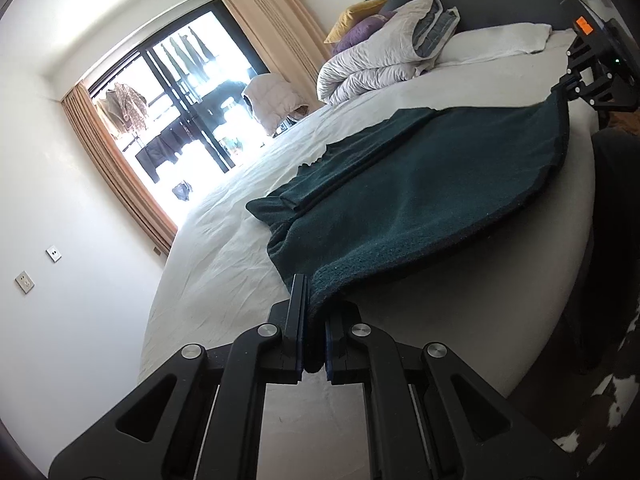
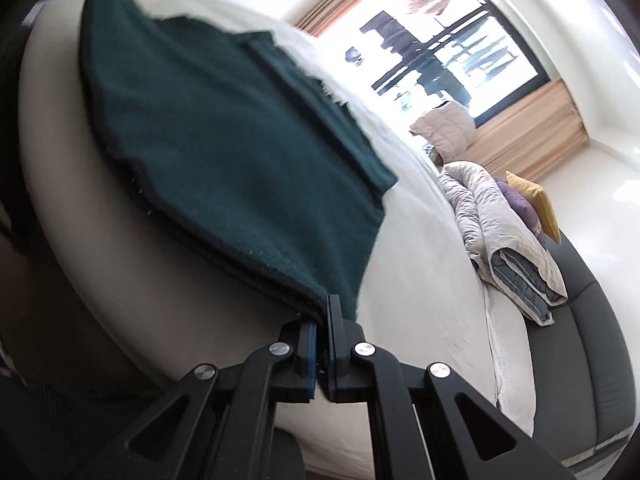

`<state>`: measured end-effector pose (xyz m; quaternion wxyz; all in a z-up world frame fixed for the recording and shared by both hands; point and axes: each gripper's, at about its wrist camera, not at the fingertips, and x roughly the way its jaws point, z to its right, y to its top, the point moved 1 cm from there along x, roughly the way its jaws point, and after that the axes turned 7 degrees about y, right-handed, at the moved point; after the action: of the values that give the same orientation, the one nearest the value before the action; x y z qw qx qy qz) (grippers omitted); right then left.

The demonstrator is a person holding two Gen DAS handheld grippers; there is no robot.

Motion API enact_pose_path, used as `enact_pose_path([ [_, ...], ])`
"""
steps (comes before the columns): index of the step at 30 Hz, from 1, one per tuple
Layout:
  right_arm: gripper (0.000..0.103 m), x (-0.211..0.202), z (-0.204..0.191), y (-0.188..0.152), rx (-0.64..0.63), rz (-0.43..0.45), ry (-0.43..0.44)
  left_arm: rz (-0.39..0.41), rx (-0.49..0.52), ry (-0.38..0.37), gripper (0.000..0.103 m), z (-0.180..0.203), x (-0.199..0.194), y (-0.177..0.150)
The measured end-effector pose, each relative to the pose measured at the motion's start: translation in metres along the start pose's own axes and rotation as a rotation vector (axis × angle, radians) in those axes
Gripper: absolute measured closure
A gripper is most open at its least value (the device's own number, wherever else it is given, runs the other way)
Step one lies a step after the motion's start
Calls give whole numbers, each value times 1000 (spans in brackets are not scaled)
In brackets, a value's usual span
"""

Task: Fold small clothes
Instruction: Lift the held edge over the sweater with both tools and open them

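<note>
Left gripper [image 1: 314, 320] clamped on dark green garment [image 1: 420, 184] corner; right gripper [image 2: 323, 330] pinches the opposite corner, cloth stretched over white bed [image 1: 240, 240].

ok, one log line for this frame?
left gripper: shut on dark green fleece garment | right gripper: shut on garment | garment: spread over white bed

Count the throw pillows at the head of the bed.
2: a yellow pillow against the headboard and a purple pillow in front of it, both behind the folded duvet. More may be hidden behind it.
</note>
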<state>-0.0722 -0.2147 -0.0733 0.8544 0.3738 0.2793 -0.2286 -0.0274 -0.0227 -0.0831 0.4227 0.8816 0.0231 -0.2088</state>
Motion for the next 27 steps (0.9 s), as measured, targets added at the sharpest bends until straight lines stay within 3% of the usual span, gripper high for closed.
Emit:
enact_pose_path([
  [5,99,8,28,32,32,36,-12,21,-91,13,97,-26,9,25],
  [11,99,39,76,76,86,45,-7,-3,-202,28,97,-62,53,55],
  [16,99,89,117,115,98,4,11,-71,-289,10,97,-100,124,77],
  [27,99,244,180,183,127,-122,137,-244,-339,-24,97,-140,309,121],
])
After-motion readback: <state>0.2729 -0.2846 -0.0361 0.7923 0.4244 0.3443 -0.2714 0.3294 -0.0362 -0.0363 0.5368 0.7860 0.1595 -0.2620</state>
